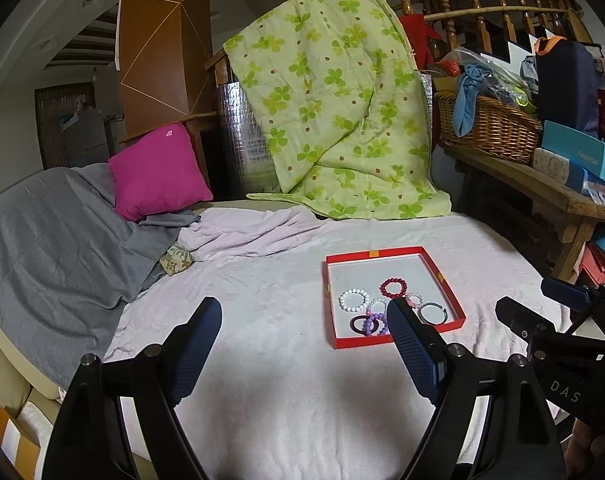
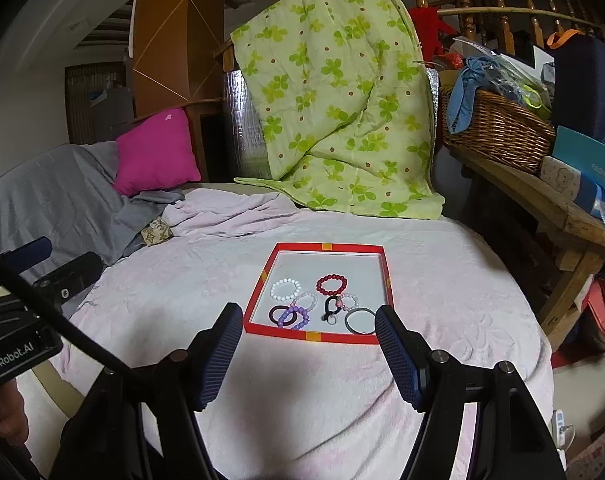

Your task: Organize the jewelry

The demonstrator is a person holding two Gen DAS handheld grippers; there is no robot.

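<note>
Two bits of writing can be read: "GenRobot.AI" on your left claw (image 2: 30, 276) at the left edge of the right wrist view, and "DAS" on your right claw (image 2: 308, 326). Both claws gape wide, holding nothing. Bead bracelets (image 2: 331, 284) lie in the red tray (image 2: 313, 336) at mid-frame on the pale pink blanket (image 2: 182, 280) covering the bed; a clover-print quilt (image 2: 334, 92) hangs behind.

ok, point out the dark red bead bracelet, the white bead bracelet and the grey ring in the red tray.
dark red bead bracelet (image 2: 331, 285): right wrist view, on its left beads.
white bead bracelet (image 2: 285, 289): right wrist view, on its lower-left beads.
grey ring (image 2: 360, 320): right wrist view, on its band.
</note>
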